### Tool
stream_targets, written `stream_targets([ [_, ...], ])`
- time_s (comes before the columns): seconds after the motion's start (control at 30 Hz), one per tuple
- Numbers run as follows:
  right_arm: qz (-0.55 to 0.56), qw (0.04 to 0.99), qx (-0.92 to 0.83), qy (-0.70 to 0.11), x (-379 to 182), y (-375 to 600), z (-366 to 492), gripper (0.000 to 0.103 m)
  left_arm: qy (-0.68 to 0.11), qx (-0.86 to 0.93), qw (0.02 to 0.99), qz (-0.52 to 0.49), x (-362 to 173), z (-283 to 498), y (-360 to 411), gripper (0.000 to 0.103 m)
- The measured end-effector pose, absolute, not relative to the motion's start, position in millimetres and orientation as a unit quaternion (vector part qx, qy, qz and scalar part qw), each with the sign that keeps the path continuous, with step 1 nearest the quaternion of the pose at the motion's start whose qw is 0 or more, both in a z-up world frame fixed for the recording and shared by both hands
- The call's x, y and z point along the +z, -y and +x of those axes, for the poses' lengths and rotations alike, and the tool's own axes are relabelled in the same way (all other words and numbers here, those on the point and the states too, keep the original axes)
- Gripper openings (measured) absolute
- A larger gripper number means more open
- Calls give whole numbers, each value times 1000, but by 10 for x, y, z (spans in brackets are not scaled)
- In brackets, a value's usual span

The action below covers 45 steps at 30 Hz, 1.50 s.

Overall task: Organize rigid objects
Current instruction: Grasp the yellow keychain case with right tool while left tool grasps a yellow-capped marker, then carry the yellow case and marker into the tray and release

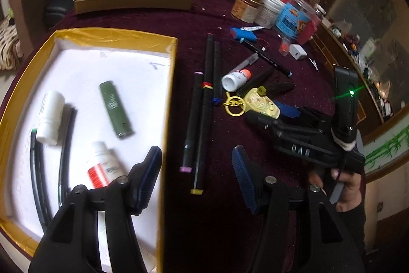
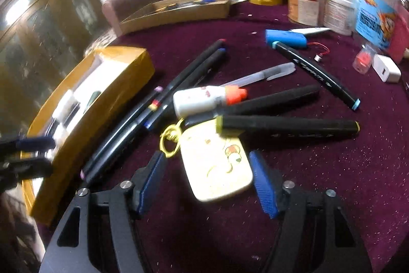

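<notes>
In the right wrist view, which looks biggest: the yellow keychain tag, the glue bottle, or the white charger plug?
1. Yellow keychain tag, though it lies nearest the camera, which inflates it.
2. Glue bottle.
3. White charger plug, farthest off, so its true size is unsure.

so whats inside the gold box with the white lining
Inside the gold box: a green lighter, two white bottles and dark curved pens. The left gripper covers its near corner.

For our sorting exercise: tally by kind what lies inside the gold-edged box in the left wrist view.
White bottles: 2
Green lighter: 1
Black markers: 2
Total: 5
</notes>
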State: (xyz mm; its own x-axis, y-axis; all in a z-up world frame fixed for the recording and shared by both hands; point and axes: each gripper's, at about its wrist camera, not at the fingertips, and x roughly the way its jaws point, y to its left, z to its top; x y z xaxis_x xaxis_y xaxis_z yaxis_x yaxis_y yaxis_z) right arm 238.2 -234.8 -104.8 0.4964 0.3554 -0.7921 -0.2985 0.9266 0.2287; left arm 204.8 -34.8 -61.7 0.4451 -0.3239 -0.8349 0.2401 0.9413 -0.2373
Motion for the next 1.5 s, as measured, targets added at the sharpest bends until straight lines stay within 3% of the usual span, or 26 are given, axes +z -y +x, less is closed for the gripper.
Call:
stream_targets([
  [0.07,15,867,182,-463,-1054,2329,2336,43,-498,-165,851,-31,-635,2067,439,56],
  [0.3,37,866,178,-467,-1074,2310,2395,43,-515,-161,842,-6,-812,2237,726,53],
  [0.43,43,857,192,-476,-1062,2361,2346,42,-525,-159,836,6,-919,2307,827,37],
  [0.7,73,851,192,-484,-1075,2428,2362,42,-529,-136,836,51,-1029,2450,935,35],
  [0.87,61,850,198,-484,-1072,2389,2345,42,-552,-142,820,46,-1040,2416,956,19],
  [1.03,21,854,198,-480,-1075,2266,2321,42,-552,-140,821,39,-1081,2492,991,19],
  [1.17,15,856,198,-478,-1073,2264,2306,42,-539,-131,830,65,-1081,2372,1031,14],
  [1.43,-8,865,172,-471,-1075,2182,2165,42,-549,-147,823,3,-1066,1950,765,12],
  [1.5,8,862,161,-480,-1052,2186,2007,42,-570,-180,800,-53,-1046,1895,639,12],
])
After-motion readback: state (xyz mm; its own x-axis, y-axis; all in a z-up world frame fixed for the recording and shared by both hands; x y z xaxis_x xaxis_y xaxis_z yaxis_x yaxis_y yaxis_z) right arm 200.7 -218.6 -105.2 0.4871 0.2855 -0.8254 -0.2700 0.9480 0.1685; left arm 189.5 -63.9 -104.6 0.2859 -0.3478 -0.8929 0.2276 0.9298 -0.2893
